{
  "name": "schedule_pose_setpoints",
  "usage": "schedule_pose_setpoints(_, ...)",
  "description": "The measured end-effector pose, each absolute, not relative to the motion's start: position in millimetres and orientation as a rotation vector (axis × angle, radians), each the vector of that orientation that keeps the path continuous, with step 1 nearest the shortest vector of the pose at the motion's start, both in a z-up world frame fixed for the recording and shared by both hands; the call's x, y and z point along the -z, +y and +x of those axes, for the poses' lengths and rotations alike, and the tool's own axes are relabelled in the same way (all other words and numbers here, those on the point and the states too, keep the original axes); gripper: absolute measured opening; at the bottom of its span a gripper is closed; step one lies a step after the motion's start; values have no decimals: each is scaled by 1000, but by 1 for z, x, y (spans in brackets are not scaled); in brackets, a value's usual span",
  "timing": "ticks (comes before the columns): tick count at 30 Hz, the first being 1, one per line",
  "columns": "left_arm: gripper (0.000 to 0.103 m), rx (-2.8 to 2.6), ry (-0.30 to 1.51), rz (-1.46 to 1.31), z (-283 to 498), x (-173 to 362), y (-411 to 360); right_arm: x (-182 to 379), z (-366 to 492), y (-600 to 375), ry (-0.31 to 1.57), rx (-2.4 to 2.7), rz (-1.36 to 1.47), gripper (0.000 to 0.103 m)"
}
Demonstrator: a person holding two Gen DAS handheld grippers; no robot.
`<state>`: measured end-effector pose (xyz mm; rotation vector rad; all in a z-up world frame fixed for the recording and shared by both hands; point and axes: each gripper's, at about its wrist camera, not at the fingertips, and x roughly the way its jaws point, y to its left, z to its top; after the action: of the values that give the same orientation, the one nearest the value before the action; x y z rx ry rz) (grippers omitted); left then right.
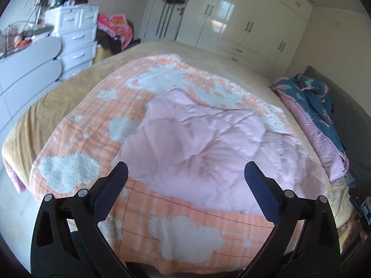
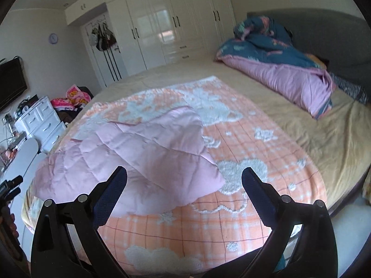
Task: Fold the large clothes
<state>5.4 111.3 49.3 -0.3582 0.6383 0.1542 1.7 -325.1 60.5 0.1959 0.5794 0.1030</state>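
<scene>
Your left gripper (image 1: 185,173) hangs over the near edge of the bed w/ jaws spread wide, nothing between the pads. Right gripper (image 2: 184,178) is the same: jaws wide apart, holding nothing. No cloth touches either pair of fingers.

The pink quilted piece (image 1: 208,139) lies loose on the orange blanket w/ white clouds (image 1: 69,125), roughly mid-blanket, well clear of both tongs. It's rumpled, not flat. In your left wrist view it narrows to a rounded corner at the far end (image 1: 171,95) and widens toward you and to the right, so the long axis runs from near-right to far-left, approx along the bed's length. In the right wrist view the same piece (image 2: 143,153) sits left of centre; one corner points at the near edge of the bed (image 2: 218,180), another lifts toward the far side. Its near hem stops short of the blanket's near border in both views.

The blanket covers most of the tan bedsheet (image 2: 324,139). A bunched navy-and-pink duvet (image 2: 278,69) sits apart by the grey headboard (image 2: 324,37). A white wardrobe (image 2: 174,23) stands beyond the bed, white drawers (image 1: 76,37) on the other side.

In the right view's lower-left edge you can see your other hand (image 2: 10,222) around a dark handle.
</scene>
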Motion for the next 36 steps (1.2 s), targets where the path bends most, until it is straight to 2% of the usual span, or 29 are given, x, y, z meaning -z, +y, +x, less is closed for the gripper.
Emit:
schedule_pose_setpoints(12, 94, -101, 600, -280, -24, -65, 66, -95, -53, -285, 450, -203, 84, 99)
schedule_pose_setpoints(36, 94, 12, 650, -226, -34, -20, 6, -30, -56, -225, 611, -314, 59, 99)
